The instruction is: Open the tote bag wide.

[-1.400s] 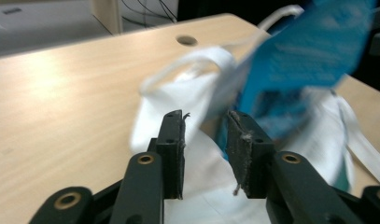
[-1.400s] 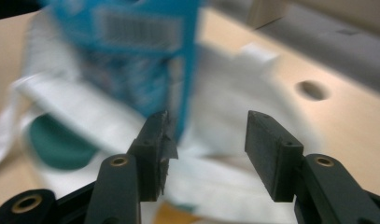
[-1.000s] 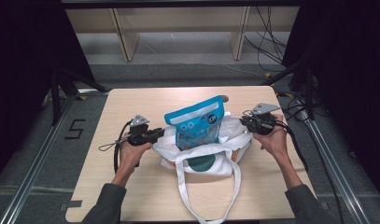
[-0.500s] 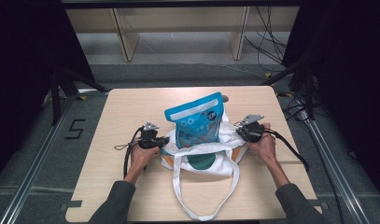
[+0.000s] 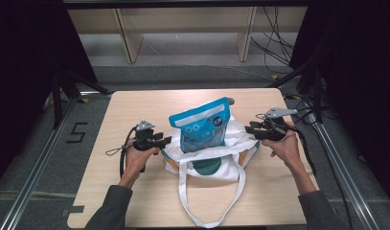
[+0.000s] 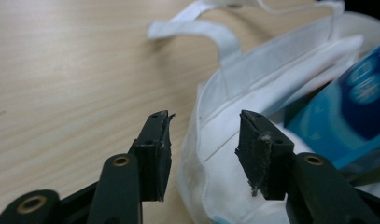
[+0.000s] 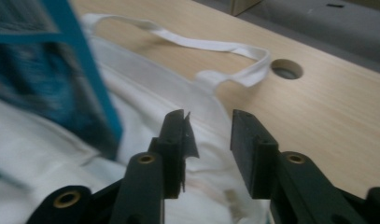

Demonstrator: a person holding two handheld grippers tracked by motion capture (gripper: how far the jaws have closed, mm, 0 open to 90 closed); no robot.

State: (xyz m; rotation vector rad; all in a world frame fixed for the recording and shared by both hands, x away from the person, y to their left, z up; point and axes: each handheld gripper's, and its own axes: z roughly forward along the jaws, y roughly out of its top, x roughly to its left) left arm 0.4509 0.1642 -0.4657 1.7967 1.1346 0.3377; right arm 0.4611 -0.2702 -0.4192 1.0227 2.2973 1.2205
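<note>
at centre of the high view, on the table (image 5: pixel 135 201): white tote bag (image 5: pixel 209 158), lying flat, long axis left to right, handles trailing toward the bottom edge. blue pouch (image 5: pixel 202 125) stands upright in its mouth, top tilted upper right. left gripper (image 5: pixel 164 140) and right gripper (image 5: pixel 250 129): jaws just opened, apart, bag's edges between them, nothing gripped.

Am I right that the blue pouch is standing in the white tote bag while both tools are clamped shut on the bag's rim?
Not quite. The blue pouch does stand in the white tote bag, but both tools have just been opening: the left tool and the right tool have their jaws apart, with bag cloth behind the gap and not pinched. The left and right gripper views show it.
</note>
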